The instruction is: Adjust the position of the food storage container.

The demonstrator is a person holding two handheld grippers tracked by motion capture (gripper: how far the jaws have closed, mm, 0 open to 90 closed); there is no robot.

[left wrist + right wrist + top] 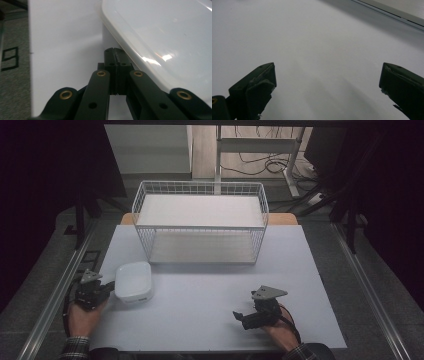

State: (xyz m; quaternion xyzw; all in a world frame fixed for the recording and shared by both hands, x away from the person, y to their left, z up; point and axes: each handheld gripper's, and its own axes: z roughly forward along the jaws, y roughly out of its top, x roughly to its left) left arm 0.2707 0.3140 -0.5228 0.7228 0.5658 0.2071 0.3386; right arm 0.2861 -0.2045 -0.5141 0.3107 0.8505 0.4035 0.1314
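At the near edge of the table [210, 320] I count two claws, one in each of the person's hands. My right claw [239, 316] sits low over the near right part of the table, pointing left. In the right gripper view its two black jaws stand spread wide apart, with bare white table surface between them and nothing gripped.

My left claw [111, 287] is at the near left, pointing right toward the one white container [134, 281]. In the left gripper view the jaws are pressed fully together, pad against pad, with nothing pinched between them. The closed tips lie just beside the container's near left edge, at its rim; I cannot tell whether they actually touch it. The container is a single shallow, rounded-corner square piece, white and glossy, resting flat on the table at the left, slightly nearer than the rack.

Farther back, centred on the table, stands one white wire rack [200, 222] with two levels: an upper shelf and a lower shelf, both bare. The container lies near the rack's near left corner but apart from it.

Beyond the far edge of the table I see one white desk frame [260, 150] on the floor, with loose cables around its legs.
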